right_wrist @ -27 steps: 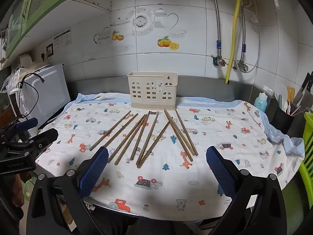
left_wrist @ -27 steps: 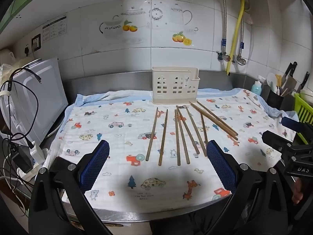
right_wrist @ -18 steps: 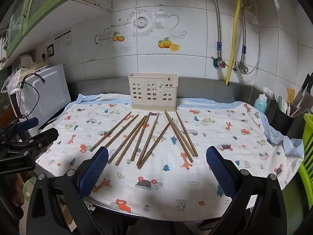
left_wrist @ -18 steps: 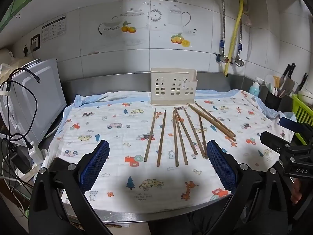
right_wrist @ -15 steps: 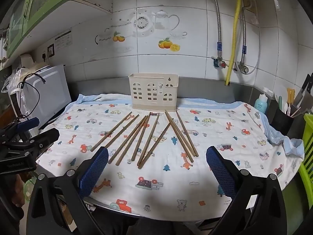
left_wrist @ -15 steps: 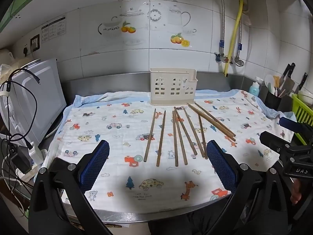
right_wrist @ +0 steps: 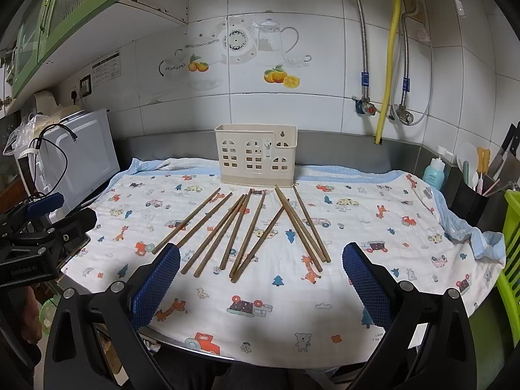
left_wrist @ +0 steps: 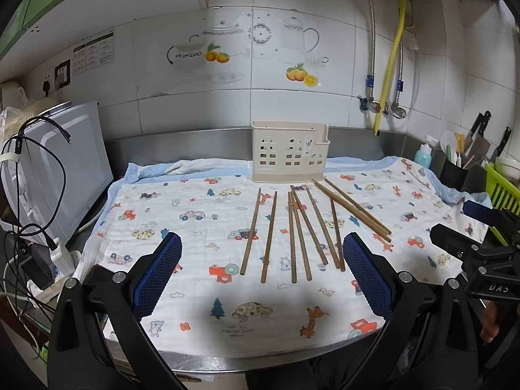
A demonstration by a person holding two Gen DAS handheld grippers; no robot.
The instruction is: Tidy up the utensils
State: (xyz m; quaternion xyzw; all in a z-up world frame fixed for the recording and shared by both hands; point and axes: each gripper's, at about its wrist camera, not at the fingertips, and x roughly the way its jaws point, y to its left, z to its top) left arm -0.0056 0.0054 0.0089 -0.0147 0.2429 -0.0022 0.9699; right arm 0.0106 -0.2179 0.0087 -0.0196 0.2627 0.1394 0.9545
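Observation:
Several brown wooden chopsticks lie fanned out on a cartoon-print cloth. A cream perforated utensil holder stands upright behind them by the back wall. My left gripper is open and empty, held above the cloth's front edge. My right gripper is open and empty, also near the front edge. Each gripper shows at the side of the other view: the right one, the left one.
A white microwave with cables stands at the left. A black utensil pot with knives and a green rack stand at the right. A blue bottle stands by the wall. Pipes run down the tiled wall.
Both views shift only slightly; the left wrist view has crept a little closer to the chopsticks. Nothing on the cloth has moved, and both grippers stay open.

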